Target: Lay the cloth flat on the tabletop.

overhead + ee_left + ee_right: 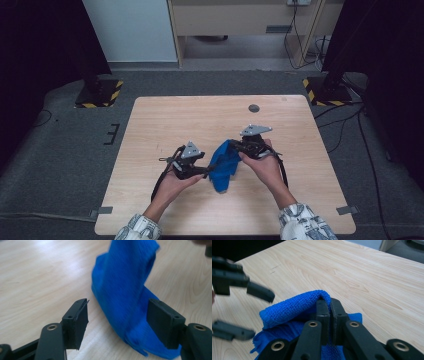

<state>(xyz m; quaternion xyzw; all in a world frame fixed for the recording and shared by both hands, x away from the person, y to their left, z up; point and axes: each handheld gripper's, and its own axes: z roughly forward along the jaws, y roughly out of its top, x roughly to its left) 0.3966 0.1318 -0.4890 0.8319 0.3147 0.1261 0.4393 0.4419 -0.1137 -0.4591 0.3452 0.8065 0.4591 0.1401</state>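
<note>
Blue terry cloth lies bunched near the middle of the wooden table, its upper end lifted toward one o'clock where the right gripper has its jaws pressed together on a fold of it, as the right gripper view shows. At about nine o'clock from the cloth, the left gripper stands with jaws well apart; in the left gripper view the cloth hangs between them, unpinched, its lower end on the table.
</note>
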